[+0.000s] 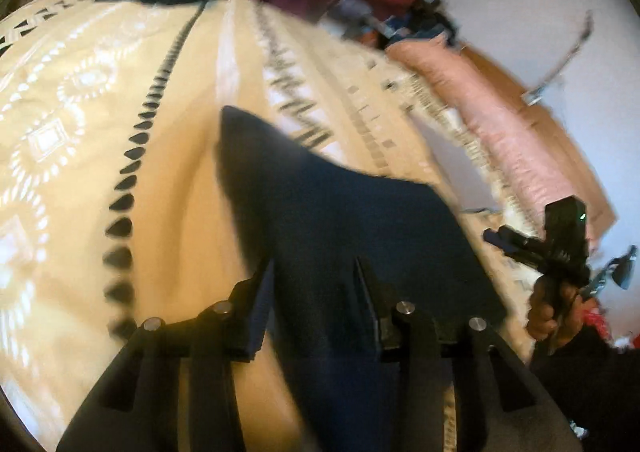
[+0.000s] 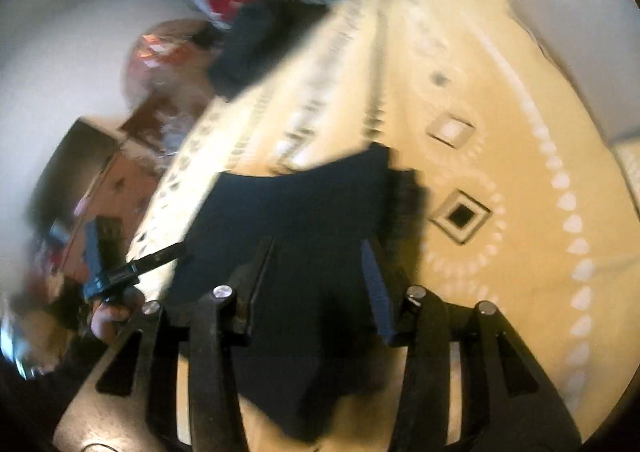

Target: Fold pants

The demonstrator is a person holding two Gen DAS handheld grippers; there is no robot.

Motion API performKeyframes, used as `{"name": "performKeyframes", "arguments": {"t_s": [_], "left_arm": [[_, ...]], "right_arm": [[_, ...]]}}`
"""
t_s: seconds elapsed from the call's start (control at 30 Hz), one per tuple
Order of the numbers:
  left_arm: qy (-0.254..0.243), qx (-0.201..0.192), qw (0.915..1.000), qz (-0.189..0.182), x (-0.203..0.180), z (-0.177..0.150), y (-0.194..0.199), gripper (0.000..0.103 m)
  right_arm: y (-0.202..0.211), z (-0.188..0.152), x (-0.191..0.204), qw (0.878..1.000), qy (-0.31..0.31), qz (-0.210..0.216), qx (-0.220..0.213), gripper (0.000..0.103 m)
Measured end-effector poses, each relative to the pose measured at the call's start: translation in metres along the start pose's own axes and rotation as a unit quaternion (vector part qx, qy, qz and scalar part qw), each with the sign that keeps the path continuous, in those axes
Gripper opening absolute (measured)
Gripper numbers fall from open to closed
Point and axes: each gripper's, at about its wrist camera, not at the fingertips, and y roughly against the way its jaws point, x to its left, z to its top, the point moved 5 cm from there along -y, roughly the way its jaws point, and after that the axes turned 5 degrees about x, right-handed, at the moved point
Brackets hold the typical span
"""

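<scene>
Lying mid-frame on the cream bedspread (image 1: 80, 180), the dark pants (image 1: 340, 220) sit between my left gripper (image 1: 316, 272) fingers, spread apart. My right gripper (image 2: 320, 256) is spread too, gripping nothing.

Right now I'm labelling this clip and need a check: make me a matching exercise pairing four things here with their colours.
Things:
1. pants
2. bedspread
3. pillow
4. wall

Colours:
A. pink
B. white
C. dark navy
D. cream with a dark pattern

Pairs: 1-C, 2-D, 3-A, 4-B
</scene>
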Motion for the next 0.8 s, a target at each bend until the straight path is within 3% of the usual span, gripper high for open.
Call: {"name": "performKeyframes", "arguments": {"t_s": [0.1,0.2,0.27,0.3,0.33,0.37,0.43,0.5,0.57,0.6,0.67,0.7,0.73,0.77,0.8], "left_arm": [[0.004,-0.003,0.9992,-0.039,-0.002,-0.02,0.013,0.041],[0.012,-0.013,0.9995,-0.025,0.009,-0.035,0.026,0.041],[0.053,-0.019,0.9983,-0.017,0.027,-0.042,0.034,0.039],[0.058,-0.018,0.9981,-0.007,0.028,-0.044,0.037,0.039],[0.049,-0.018,0.9986,-0.009,0.023,-0.048,0.043,0.039],[0.032,-0.019,0.999,-0.023,0.011,-0.049,0.048,0.04],[-0.016,-0.022,0.9976,-0.063,-0.023,-0.052,0.053,0.04],[-0.048,0.009,0.995,-0.087,-0.042,-0.059,0.038,0.04],[-0.037,0.052,0.9964,-0.056,-0.034,-0.07,0.011,0.04],[-0.017,0.072,0.9966,-0.036,-0.021,-0.077,-0.002,0.031],[0.006,0.066,0.9976,-0.019,-0.017,-0.077,0.0,0.02],[0.002,0.058,0.9983,-0.001,-0.024,-0.073,0.009,0.024],[-0.013,0.047,0.9985,0.027,-0.034,-0.07,0.016,0.029],[-0.029,0.037,0.9977,0.049,-0.043,-0.066,0.022,0.045],[-0.049,0.02,0.9955,0.079,-0.058,-0.061,0.031,0.058]], "right_arm": [[-0.009,-0.032,0.025,0.998,0.052,0.005,0.035,0.029],[-0.038,-0.067,0.003,0.995,0.043,-0.029,0.089,0.026],[-0.036,-0.068,-0.01,0.996,0.026,-0.034,0.077,0.001],[-0.037,-0.066,-0.011,0.996,0.016,-0.03,0.077,0.0],[-0.032,-0.062,-0.01,0.997,0.006,-0.03,0.073,0.001],[-0.027,-0.058,-0.004,0.997,0.011,-0.033,0.064,0.009],[-0.015,-0.045,0.014,0.998,0.037,-0.022,0.036,0.009],[-0.018,-0.037,0.016,0.999,0.045,-0.019,0.025,0.012],[-0.041,-0.041,0.003,0.997,0.034,-0.029,0.058,0.023],[-0.052,-0.045,-0.004,0.997,0.022,-0.028,0.075,0.023],[-0.048,-0.045,-0.005,0.997,0.013,-0.029,0.071,0.023],[-0.039,-0.042,0.006,0.996,0.025,-0.05,0.067,0.025],[-0.03,-0.04,0.018,0.996,0.037,-0.062,0.055,0.036],[-0.02,-0.039,0.031,0.995,0.048,-0.072,0.04,0.05],[-0.006,-0.036,0.049,0.994,0.062,-0.088,0.018,0.055]]}}
